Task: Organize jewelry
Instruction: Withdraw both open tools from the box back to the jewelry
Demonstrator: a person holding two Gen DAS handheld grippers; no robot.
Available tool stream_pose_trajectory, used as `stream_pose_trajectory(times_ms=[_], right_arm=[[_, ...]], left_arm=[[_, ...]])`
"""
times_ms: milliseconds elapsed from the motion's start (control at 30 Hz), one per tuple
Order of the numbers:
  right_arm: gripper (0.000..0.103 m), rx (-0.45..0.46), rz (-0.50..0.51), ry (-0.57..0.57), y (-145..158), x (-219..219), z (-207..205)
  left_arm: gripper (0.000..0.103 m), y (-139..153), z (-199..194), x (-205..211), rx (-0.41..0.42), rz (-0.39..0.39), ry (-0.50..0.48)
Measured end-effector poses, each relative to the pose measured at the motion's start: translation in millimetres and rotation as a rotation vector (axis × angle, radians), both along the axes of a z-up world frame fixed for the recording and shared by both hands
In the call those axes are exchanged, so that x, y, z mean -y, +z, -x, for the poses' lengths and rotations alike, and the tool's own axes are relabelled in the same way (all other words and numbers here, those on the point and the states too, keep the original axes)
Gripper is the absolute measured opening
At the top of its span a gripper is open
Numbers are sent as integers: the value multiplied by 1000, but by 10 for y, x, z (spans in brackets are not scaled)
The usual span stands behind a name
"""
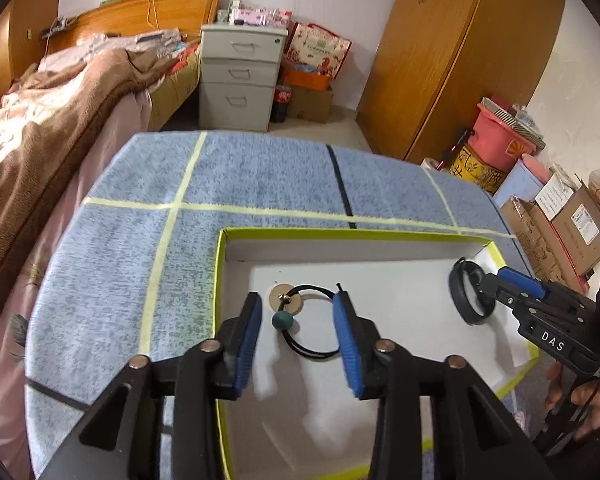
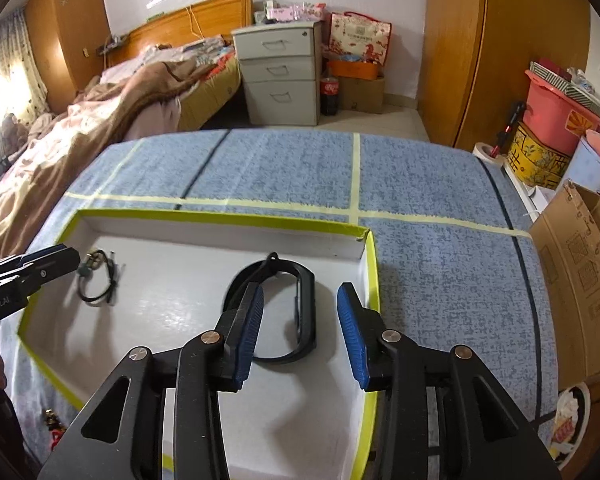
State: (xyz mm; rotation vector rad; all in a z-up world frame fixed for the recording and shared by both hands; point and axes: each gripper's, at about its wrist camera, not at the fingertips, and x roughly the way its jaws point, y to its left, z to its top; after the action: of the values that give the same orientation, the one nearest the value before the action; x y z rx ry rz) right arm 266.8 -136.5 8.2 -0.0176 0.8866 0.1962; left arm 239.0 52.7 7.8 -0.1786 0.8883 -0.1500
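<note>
Two pieces lie in one white tray point(image 2: 370, 276): a black beaded cord bracelet point(image 1: 308, 322) and a black wristband point(image 2: 288, 312). Both the left gripper point(image 1: 298, 338) and right gripper point(image 2: 300, 330) hover with fingers spread, empty.

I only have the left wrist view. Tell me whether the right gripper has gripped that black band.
Observer: No. The right gripper is open, and the thick side of the black band lies between its fingers on the tray floor.
Operator: Report anything outside the tray that I'm missing.
Observer: A small gold and red item lies on the blue cloth near the tray's near left corner. It is too small to identify.
</note>
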Motion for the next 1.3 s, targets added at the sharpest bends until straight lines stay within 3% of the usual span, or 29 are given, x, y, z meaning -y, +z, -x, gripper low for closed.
stream_pose_trajectory(times_ms=[267,633,1000,1100,1300], right_arm=[[40,52,-40,26,203,-11,387],[40,78,-101,77,249,-44,1184],[40,32,-133,148,13,-206,1730],[40,-14,-166,200,-85,-295,1797],[40,-40,-145,178,-207,-385,1740]], left_arm=[[47,249,458,-8,68,0,-11],[48,247,1164,-206,96,50,29],[48,134,1636,-298,94,70,47],[48,80,1718,-324,86,72,50],[48,5,1833,-359,74,77,56]])
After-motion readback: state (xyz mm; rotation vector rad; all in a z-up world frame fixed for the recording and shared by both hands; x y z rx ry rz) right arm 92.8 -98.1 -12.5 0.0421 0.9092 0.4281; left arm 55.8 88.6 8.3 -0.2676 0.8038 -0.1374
